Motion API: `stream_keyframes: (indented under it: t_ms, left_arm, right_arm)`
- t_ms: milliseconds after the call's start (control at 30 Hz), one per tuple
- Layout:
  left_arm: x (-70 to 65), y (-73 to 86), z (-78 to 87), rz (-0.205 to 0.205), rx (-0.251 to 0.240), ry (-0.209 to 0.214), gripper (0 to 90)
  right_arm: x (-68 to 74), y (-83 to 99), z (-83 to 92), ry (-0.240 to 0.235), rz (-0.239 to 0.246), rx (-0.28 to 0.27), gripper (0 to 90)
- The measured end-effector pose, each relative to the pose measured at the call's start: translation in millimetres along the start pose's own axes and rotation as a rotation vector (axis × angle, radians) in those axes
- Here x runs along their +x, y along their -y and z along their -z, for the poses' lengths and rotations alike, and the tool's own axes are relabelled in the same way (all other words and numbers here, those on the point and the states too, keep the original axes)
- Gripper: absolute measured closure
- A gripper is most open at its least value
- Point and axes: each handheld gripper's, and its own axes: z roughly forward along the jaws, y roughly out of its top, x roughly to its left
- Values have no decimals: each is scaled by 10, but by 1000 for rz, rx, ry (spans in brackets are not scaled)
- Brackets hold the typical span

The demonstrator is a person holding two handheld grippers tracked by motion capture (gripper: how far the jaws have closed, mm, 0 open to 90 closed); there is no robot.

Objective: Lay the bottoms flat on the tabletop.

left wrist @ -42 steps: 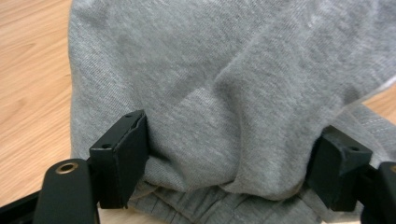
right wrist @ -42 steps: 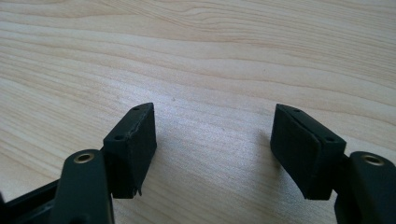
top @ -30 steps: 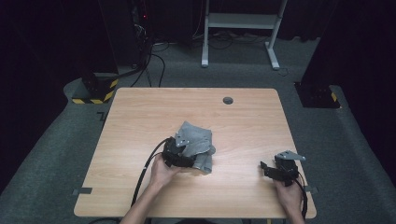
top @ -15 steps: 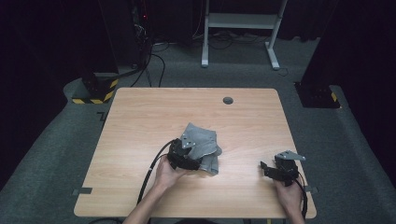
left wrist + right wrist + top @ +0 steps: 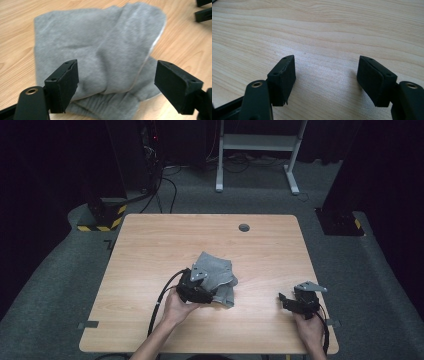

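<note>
A light wooden table (image 5: 150, 250) with rounded corners stands on grey carpet (image 5: 60, 285) in a dark room. A small round grommet hole (image 5: 244, 227) sits near the table's far edge. Beyond that edge, a white metal frame (image 5: 255, 142) stands on the carpet, with black cables (image 5: 165, 185) trailing across the floor beside it, and a yellow-and-black striped base (image 5: 102, 222) sits off the table's far left corner.

A crumpled grey cloth (image 5: 217, 275) lies near the middle of the table, on the near side of the grommet hole. The left gripper (image 5: 197, 287) sits at the cloth's near left edge; its jaws have just been closing a little but stand spread, with folds of the cloth (image 5: 100, 55) in front of them and nothing pinched.

The right gripper (image 5: 300, 300) is well to the right of the cloth, near the table's near right corner, jaws spread over bare wood (image 5: 324, 37).
</note>
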Motion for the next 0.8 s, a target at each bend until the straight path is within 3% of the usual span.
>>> stream_keyframes:
  t_ms: [167, 333, 433, 467, 500, 567, 800]
  left_arm:
    - [-70, -83, -41, -35, 1, 15, 232]
    - [-149, -192, -128, -68, 9, 13, 357]
    - [-165, -252, -155, -74, 10, 14, 597]
    - [-164, -273, -155, -68, 2, 20, 597]
    - [-154, -283, -152, -72, -4, 18, 727]
    - [-129, -308, -141, -69, -7, 22, 798]
    - [-60, -406, -38, -70, -36, 24, 842]
  right_arm:
    - [-1, 0, -1, 0, 1, 0, 311]
    - [0, 0, 0, 0, 1, 0, 311]
    - [0, 0, 0, 0, 1, 0, 311]
    - [0, 0, 0, 0, 1, 0, 311]
    - [0, 0, 0, 0, 1, 0, 311]
    - [0, 0, -1, 0, 1, 0, 311]
    - [18, -3, -2, -23, 27, 3, 290]
